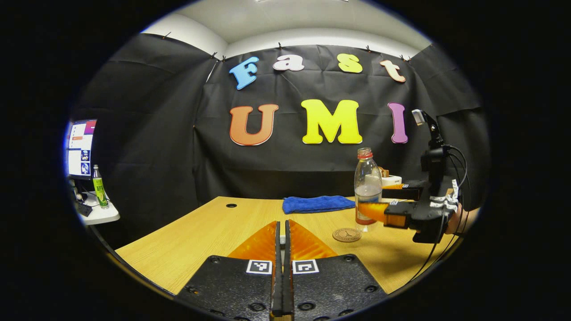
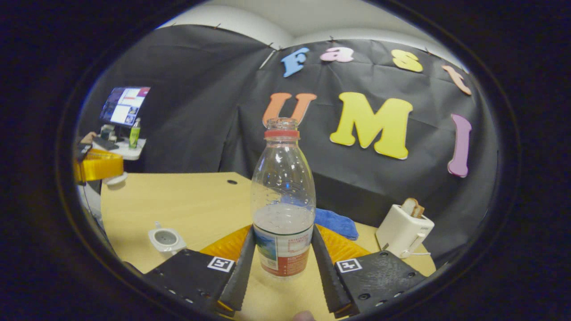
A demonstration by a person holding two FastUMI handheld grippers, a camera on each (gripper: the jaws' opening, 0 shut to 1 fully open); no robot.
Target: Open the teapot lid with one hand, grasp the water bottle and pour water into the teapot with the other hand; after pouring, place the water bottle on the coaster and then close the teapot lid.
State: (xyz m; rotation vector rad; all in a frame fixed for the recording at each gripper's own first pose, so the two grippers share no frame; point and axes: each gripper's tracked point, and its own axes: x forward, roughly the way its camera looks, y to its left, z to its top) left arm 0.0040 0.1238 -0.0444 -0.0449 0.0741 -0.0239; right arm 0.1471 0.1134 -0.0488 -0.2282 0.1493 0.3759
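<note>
- My right gripper (image 2: 283, 263) clamps the uncapped bottle (image 2: 283, 209), lifted above the table (image 2: 192, 200).
- My left gripper (image 1: 282, 232) has its fingers together, holding nothing.
- Teapot (image 2: 166, 240) lidless; coaster (image 1: 346, 234) bare.
- Risk, I judge: tilting early spills water past the teapot's small mouth.

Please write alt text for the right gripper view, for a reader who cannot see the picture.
The right gripper holds an upright, uncapped water bottle, partly full, between its two fingers above a wooden table. To the left a small white teapot stands with its lid off; to the right are a blue cloth and a white toaster with bread in it.
</note>
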